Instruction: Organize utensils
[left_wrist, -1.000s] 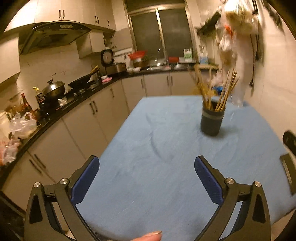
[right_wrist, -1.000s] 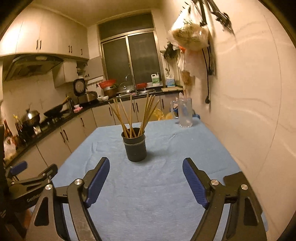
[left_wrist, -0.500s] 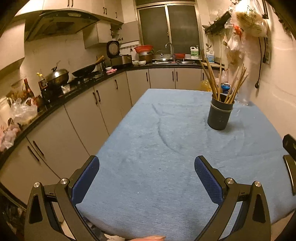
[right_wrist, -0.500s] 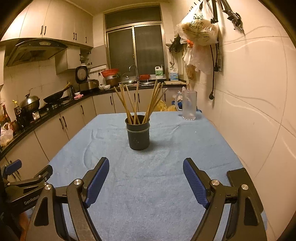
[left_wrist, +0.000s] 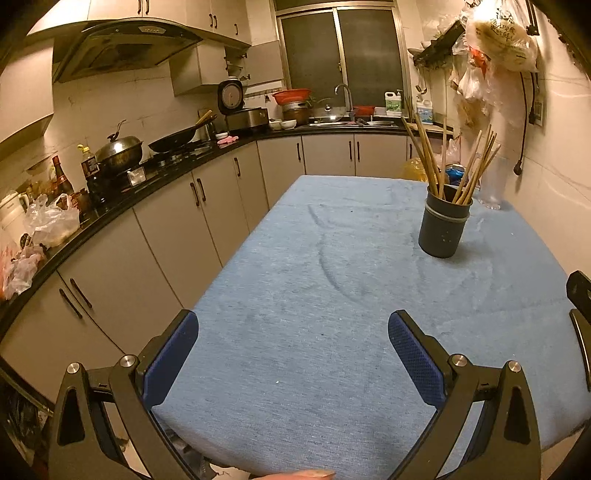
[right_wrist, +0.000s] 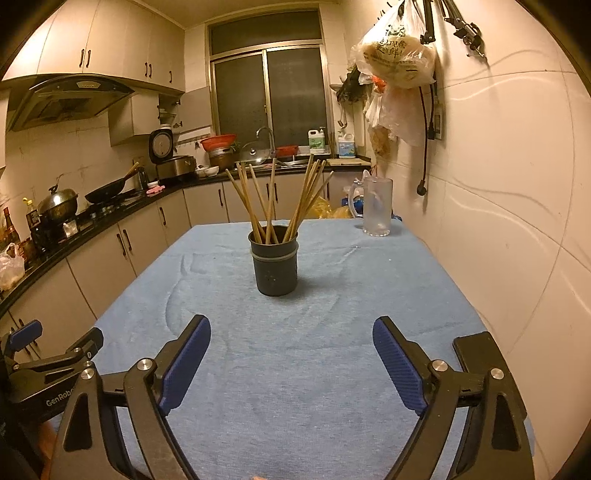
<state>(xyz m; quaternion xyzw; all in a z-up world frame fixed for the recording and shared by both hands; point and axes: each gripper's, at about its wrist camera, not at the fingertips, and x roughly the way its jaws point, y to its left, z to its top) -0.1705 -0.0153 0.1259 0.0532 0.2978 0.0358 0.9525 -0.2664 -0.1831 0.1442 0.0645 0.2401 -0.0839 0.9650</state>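
Left gripper (left_wrist: 291, 354) and right gripper (right_wrist: 291, 360) both hovered over the blue-clothed bench (right_wrist: 332, 350), jaws spread, empty. Dark cup (right_wrist: 275, 264) of wooden chopsticks (right_wrist: 273, 201) stood upright mid-bench, well apart from both. Glass mug (right_wrist: 375, 210) near the wall.

Blue cloth (right_wrist: 295, 369) covers counter. Clear glass mug (right_wrist: 376, 206) stands upright at far right corner of cloth, near wall. Plastic bags (right_wrist: 397, 62) hang on right wall; black cord (right_wrist: 424, 147) dangles below them. Black worktop (left_wrist: 110, 199) runs along left side over pale cabinets (left_wrist: 173, 236). On it: lidded wok (left_wrist: 120, 147), black pan (left_wrist: 173, 140), bottles (left_wrist: 61, 177), rice cooker (left_wrist: 243, 114). Range hood (left_wrist: 118, 48) above. Dark window (right_wrist: 269, 96) at far end, faucet (right_wrist: 264, 133) and red basin (right_wrist: 218, 142) below.
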